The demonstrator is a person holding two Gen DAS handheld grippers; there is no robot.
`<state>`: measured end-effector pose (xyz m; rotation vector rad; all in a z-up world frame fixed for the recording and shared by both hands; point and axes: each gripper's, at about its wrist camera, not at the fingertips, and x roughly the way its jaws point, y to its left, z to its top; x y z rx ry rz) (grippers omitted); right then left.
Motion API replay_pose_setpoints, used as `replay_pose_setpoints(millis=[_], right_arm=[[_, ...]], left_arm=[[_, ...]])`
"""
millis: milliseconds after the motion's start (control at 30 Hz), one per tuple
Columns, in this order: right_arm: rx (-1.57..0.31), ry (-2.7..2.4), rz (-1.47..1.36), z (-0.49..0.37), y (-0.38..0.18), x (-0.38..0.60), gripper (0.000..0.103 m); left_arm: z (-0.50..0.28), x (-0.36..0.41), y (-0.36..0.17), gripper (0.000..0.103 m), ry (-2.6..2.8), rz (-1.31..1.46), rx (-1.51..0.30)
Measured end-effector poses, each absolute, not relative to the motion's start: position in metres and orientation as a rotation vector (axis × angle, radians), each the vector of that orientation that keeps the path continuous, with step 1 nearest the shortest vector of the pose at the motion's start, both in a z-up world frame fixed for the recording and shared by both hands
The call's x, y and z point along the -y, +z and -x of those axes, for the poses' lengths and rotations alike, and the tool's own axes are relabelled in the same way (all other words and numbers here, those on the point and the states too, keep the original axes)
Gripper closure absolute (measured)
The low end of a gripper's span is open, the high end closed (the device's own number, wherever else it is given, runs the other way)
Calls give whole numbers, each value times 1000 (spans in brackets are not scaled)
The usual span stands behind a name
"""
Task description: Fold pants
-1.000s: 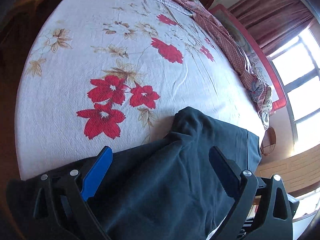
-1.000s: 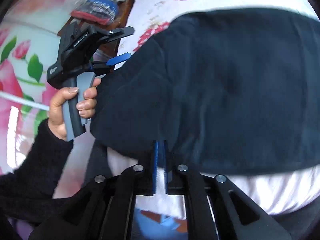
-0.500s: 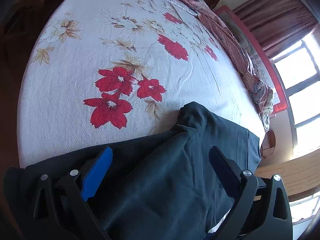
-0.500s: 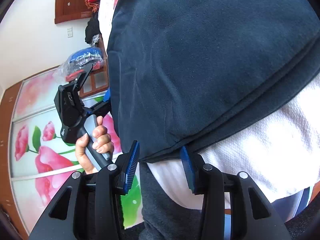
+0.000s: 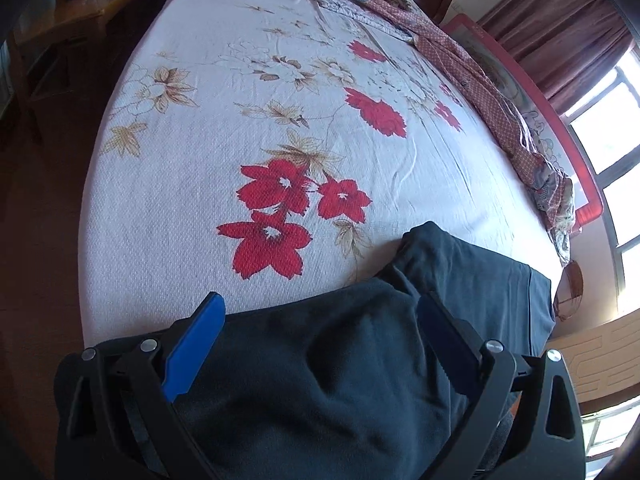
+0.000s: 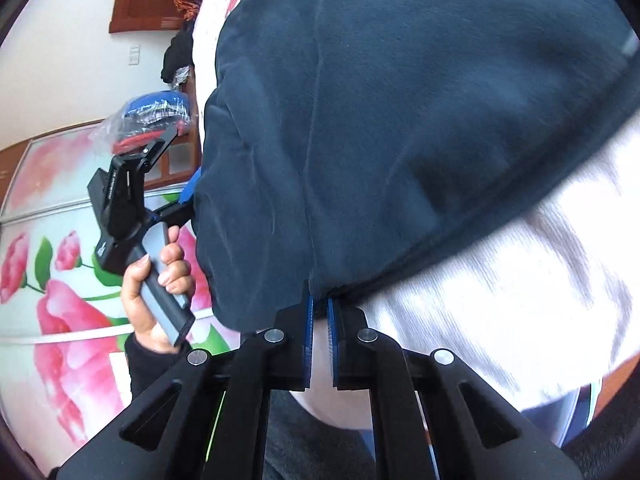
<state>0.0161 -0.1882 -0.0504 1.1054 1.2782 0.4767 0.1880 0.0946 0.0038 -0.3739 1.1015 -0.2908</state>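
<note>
Bedroom, white bedsheet (image 5: 168,216) with red flowers; dark pants (image 5: 328,392) lie along the bed's near edge, one part bunched toward the near right corner, a patterned cloth (image 5: 480,92) strung along the far right edge. Left gripper (image 5: 320,348) stands wide open over the pants, fingers apart with the fabric beneath them, not pinched. Right gripper (image 6: 319,308), jaws just closing, is clamped on the pants' hem at the sheet's edge; a hand (image 6: 160,280) holds the left gripper's handle.
</note>
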Motion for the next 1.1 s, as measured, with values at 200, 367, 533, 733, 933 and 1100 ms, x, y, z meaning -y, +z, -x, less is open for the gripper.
replay_pose_setpoints(millis=[200,367,533,733,933,1100], right_arm=[[-1386,538,-1115,-2,-44,196,75],[-1136,487,-1115,-8,-9,264,75],[-1093,318,-1192,-15,-60,328,92],[-1061,273,-1088,-5,-28,332,101],[-981,142,-1093,-19,-43,374,78],[-898,193,-1238,17,-47,422,89]], left_arm=[[-167,-43,13,5,-386,218,-1026],[-154,-88,-16,16,-374,199,-1011],[-142,-80,-20,24,-372,24,-971],[-140,-74,-14,22,-340,-20,-984],[-121,-56,14,11,-351,25,-1003],[-88,-34,33,7,-415,98,-1069]])
